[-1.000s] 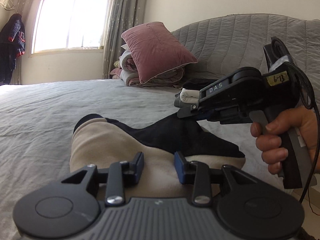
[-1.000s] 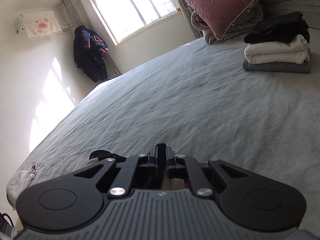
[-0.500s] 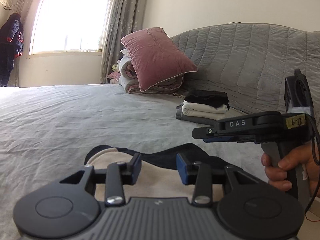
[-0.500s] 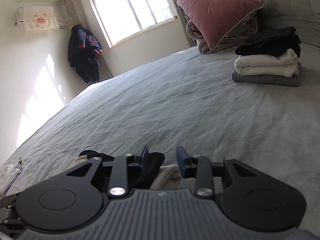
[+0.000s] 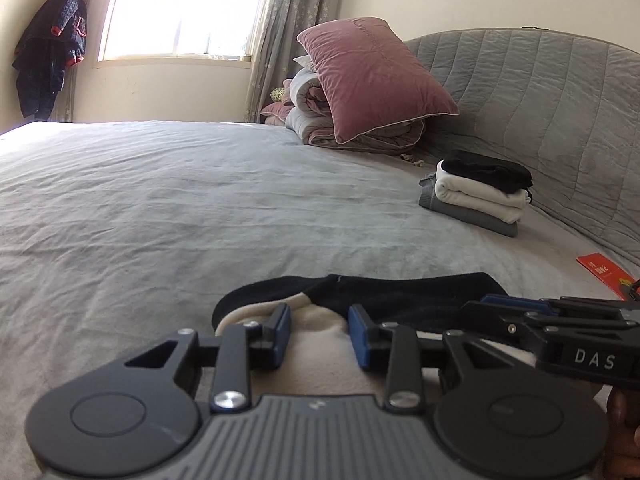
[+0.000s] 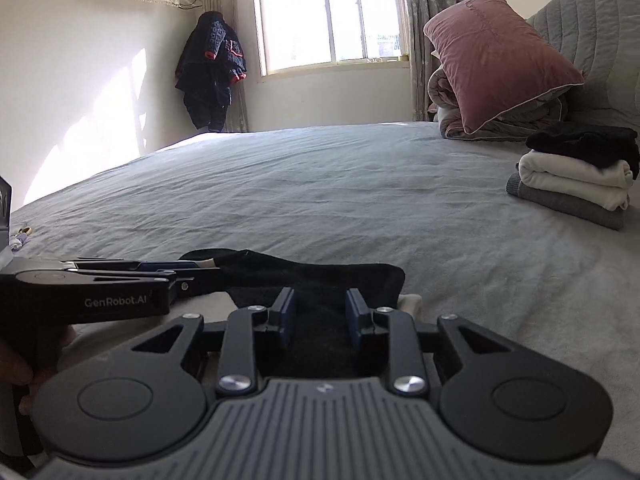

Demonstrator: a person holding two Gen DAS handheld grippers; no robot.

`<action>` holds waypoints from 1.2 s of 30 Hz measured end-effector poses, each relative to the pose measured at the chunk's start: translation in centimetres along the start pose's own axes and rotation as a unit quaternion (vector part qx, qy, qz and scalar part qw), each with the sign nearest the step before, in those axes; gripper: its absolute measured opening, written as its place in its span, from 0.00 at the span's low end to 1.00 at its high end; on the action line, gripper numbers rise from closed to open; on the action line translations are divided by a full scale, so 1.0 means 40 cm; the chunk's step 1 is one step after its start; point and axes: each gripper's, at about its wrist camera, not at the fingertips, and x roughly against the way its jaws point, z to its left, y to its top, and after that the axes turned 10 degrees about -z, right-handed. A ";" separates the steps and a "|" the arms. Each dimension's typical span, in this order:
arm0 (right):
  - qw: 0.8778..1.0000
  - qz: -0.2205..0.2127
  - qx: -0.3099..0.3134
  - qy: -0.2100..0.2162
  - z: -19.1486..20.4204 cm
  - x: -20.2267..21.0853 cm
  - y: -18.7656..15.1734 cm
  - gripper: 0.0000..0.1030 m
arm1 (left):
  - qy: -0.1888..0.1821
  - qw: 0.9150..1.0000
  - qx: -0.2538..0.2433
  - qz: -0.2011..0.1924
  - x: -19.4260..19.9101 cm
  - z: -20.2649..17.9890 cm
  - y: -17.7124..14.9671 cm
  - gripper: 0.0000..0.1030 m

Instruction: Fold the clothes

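— Where was the garment?

— The black-and-cream garment (image 5: 384,300) lay flat on the grey bed (image 5: 200,200), at the near edge (the black part on top, toward the right).

— And the grippers?

— The left gripper (image 5: 316,334) hung over its cream part, jaws spread, gripping nothing. The right gripper (image 6: 320,312) hung over the black part, jaws likewise spread.

— Anything else?

— A stack of folded clothes (image 6: 576,176) sat well apart, near the pink pillow (image 5: 372,80).

Home bedroom: bed (image 5: 200,200); pillow (image 5: 372,76); curtained window (image 6: 328,12).
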 end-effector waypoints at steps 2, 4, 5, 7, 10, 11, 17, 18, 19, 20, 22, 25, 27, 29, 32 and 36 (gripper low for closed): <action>1.000 -0.001 -0.017 -0.004 -0.003 0.001 0.007 0.26 | 0.004 1.000 -0.003 0.000 0.000 -0.004 0.004 0.33; 1.000 -0.004 -0.019 -0.009 0.001 0.006 0.016 0.26 | 0.014 1.000 -0.003 -0.002 0.012 -0.011 0.013 0.34; 1.000 -0.007 -0.020 -0.009 0.005 0.014 0.021 0.27 | 0.019 1.000 -0.001 -0.007 0.028 -0.015 0.020 0.39; 1.000 -0.014 -0.022 -0.008 0.011 0.034 0.033 0.33 | 0.030 0.999 0.004 -0.017 0.060 -0.024 0.034 0.51; 0.999 -0.029 -0.022 -0.009 0.019 0.064 0.048 0.35 | 0.030 0.999 0.007 -0.036 0.106 -0.039 0.048 0.53; 0.999 -0.033 -0.023 -0.009 0.021 0.071 0.051 0.36 | 0.029 0.999 0.006 -0.039 0.119 -0.046 0.048 0.53; 0.999 -0.043 -0.016 -0.025 0.049 0.105 0.038 0.41 | 0.028 0.999 0.007 -0.035 0.176 -0.079 0.015 0.53; 0.999 -0.042 -0.018 -0.027 0.052 0.109 0.032 0.42 | 0.029 0.999 0.011 -0.029 0.179 -0.081 0.003 0.53; 0.999 -0.040 -0.021 -0.031 0.053 0.110 0.025 0.44 | 0.034 0.999 0.019 -0.028 0.180 -0.078 -0.004 0.53; 0.998 -0.035 -0.025 -0.036 0.053 0.109 0.016 0.46 | 0.039 0.999 0.027 -0.027 0.182 -0.076 -0.011 0.54; 0.998 -0.023 -0.038 -0.046 0.048 0.104 -0.006 0.47 | 0.049 0.998 0.043 -0.025 0.186 -0.071 -0.025 0.56; 0.996 -0.025 -0.071 -0.052 0.033 0.109 -0.019 0.48 | 0.064 0.995 0.067 -0.022 0.192 -0.064 -0.047 0.61; 0.995 -0.021 -0.081 -0.055 0.032 0.114 -0.009 0.51 | 0.072 0.993 0.092 -0.015 0.197 -0.055 -0.053 0.65; 0.994 -0.016 -0.092 -0.064 0.033 0.126 -0.002 0.58 | 0.073 0.989 0.129 -0.005 0.206 -0.042 -0.054 0.66; 0.991 -0.016 -0.116 -0.068 0.025 0.149 -0.006 0.61 | 0.072 0.984 0.163 0.000 0.224 -0.030 -0.061 0.67; 0.987 -0.008 -0.146 -0.067 0.008 0.167 -0.008 0.66 | 0.069 0.982 0.176 0.008 0.244 -0.023 -0.057 0.71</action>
